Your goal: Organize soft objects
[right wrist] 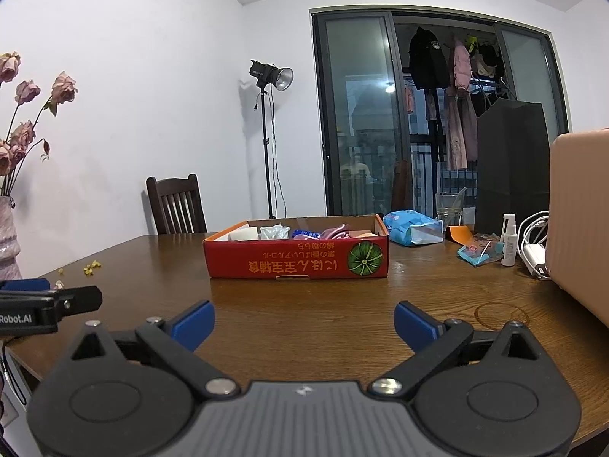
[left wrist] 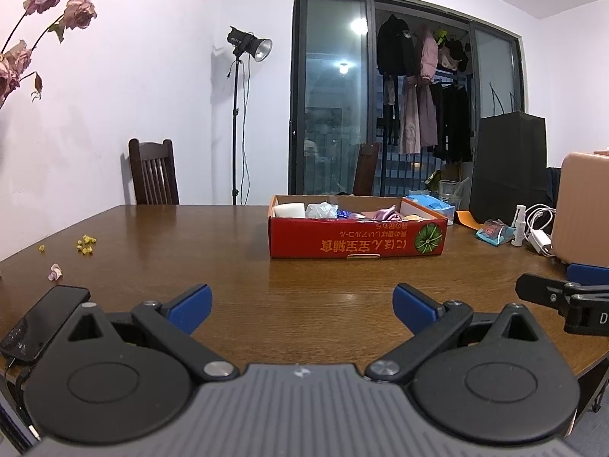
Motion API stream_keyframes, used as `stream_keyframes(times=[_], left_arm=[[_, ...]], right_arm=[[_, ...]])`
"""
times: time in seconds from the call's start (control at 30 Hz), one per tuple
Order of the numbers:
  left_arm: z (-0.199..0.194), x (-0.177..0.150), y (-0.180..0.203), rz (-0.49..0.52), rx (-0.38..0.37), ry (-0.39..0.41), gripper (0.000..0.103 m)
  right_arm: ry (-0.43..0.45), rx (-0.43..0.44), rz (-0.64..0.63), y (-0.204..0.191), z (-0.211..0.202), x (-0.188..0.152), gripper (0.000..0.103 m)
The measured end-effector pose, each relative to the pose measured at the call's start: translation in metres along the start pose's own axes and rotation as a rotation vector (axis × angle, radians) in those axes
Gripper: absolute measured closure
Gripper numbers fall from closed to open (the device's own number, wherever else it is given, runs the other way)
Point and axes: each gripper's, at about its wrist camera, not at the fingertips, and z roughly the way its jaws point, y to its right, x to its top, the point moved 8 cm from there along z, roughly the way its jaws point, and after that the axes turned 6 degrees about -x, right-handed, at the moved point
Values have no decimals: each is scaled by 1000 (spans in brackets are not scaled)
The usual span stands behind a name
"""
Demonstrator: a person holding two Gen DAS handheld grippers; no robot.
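A brown table (left wrist: 228, 236) fills the foreground. The red box (left wrist: 357, 242) is set mid-table, its long side facing both grippers, straight ahead and well apart. Soft items, seemingly cloth and tissue, are seen inside. The left gripper (left wrist: 300, 304) and right gripper (right wrist: 302, 321) are held wide open, empty; neither is clearly nearer.

Red box (left wrist: 354, 242) (green melon print)

A home dining room: wooden table (left wrist: 152, 251), chair (left wrist: 154, 173), hanging laundry (left wrist: 418, 87) on balcony
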Motion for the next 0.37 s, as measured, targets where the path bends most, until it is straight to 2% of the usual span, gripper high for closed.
stream_keyframes(times=[0.37], left_arm=[[-3, 0, -1, 8, 20, 23, 0]], right_arm=[[1, 0, 1, 0, 0, 0, 2]])
